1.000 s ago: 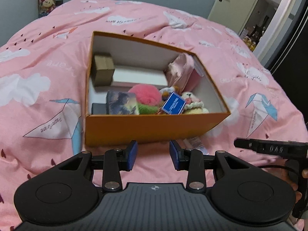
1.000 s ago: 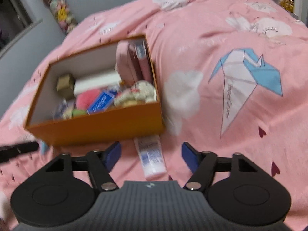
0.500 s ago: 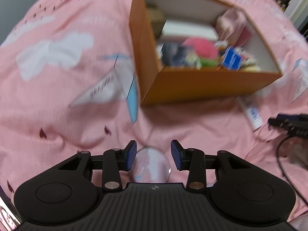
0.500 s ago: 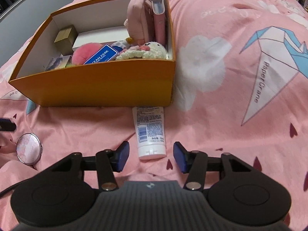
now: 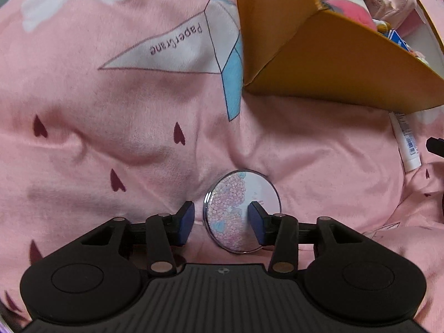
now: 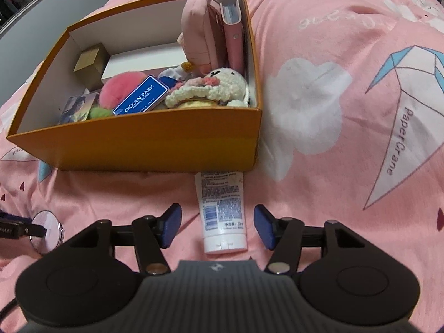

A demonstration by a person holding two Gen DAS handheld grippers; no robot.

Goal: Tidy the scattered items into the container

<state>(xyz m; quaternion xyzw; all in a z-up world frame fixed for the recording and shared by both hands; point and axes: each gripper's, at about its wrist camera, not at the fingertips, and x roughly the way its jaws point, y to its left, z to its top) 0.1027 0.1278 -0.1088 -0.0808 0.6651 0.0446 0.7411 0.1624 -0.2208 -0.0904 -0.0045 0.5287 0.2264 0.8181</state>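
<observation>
A round floral compact mirror (image 5: 236,208) lies on the pink bedspread. My left gripper (image 5: 222,223) points down over it with its jaws opening; the mirror sits between the pads, untouched, with the right pad over its right part. A white tube (image 6: 222,211) lies just in front of the orange box (image 6: 138,138), cap towards me. My right gripper (image 6: 217,227) straddles the cap end with jaws opening and a gap on each side. The right wrist view also shows the mirror (image 6: 48,226) under a left finger. The box corner (image 5: 333,63) and the tube (image 5: 406,141) show at the left view's right.
The box holds a pink pouch (image 6: 198,33), a pink notebook (image 6: 234,38), a crochet plush (image 6: 211,88), a blue Ocean Park plate (image 6: 140,95), a pink pompom (image 6: 116,86) and a small brown box (image 6: 90,65). Soft, creased bedspread (image 6: 347,166) surrounds it.
My left gripper swung down from the box to the bedspread; the mirror now lies between its wider jaws. My right gripper came nearer the tube, whose cap end is now between its fingers.
</observation>
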